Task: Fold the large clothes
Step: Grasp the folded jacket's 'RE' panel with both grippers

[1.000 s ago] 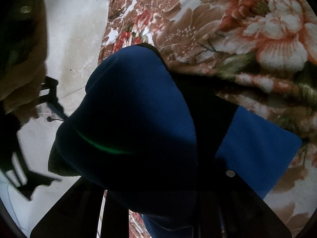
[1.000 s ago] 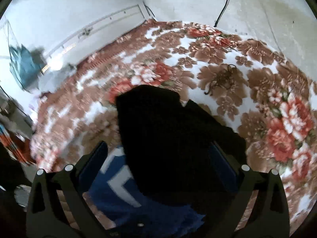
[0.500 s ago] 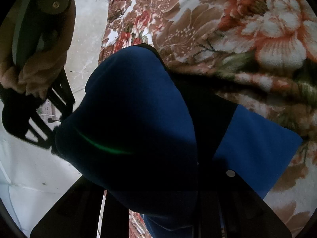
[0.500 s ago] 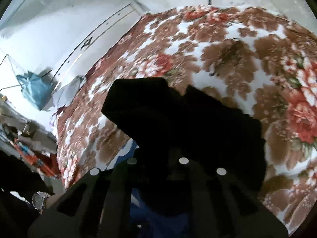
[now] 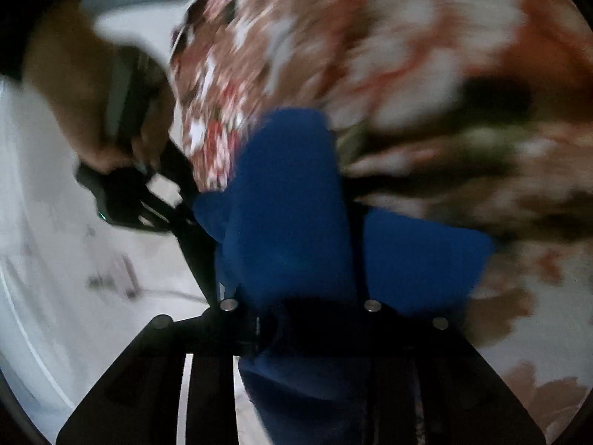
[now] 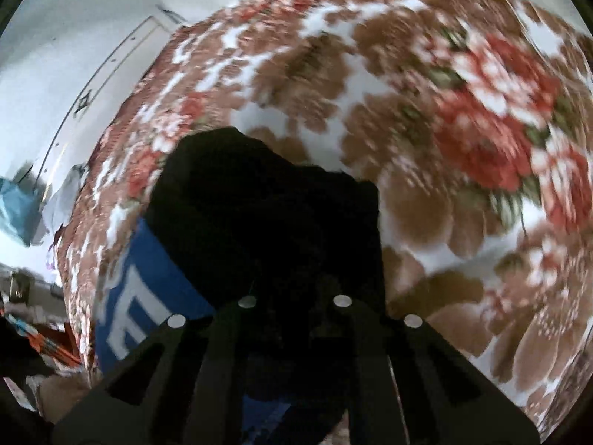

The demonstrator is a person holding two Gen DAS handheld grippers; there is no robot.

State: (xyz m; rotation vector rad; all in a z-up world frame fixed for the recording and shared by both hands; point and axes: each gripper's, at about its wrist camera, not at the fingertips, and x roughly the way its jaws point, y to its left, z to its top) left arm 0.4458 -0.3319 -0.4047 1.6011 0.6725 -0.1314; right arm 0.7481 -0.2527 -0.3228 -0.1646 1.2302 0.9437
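Observation:
A large blue and black garment [image 5: 289,222] hangs bunched over my left gripper [image 5: 300,307], which is shut on its blue cloth. In the right wrist view the garment's black part [image 6: 267,215] drapes over my right gripper [image 6: 292,304], which is shut on it; a blue panel with white lettering [image 6: 141,296] shows at the lower left. The right gripper also shows in the left wrist view [image 5: 174,200], held by a hand and touching the blue cloth's left edge. Both views are motion-blurred.
A bed with a brown, red and white floral blanket [image 6: 426,129] lies beneath and beyond the garment. Pale floor [image 5: 74,278] runs along the bed's left side. A white wall [image 6: 74,18] and some blue cloth [image 6: 15,207] stand at the far left.
Both grippers have closed on the garment; the right one moved in beside the left. The cloth is lifted and pulled narrower, and both views swing over the bed.

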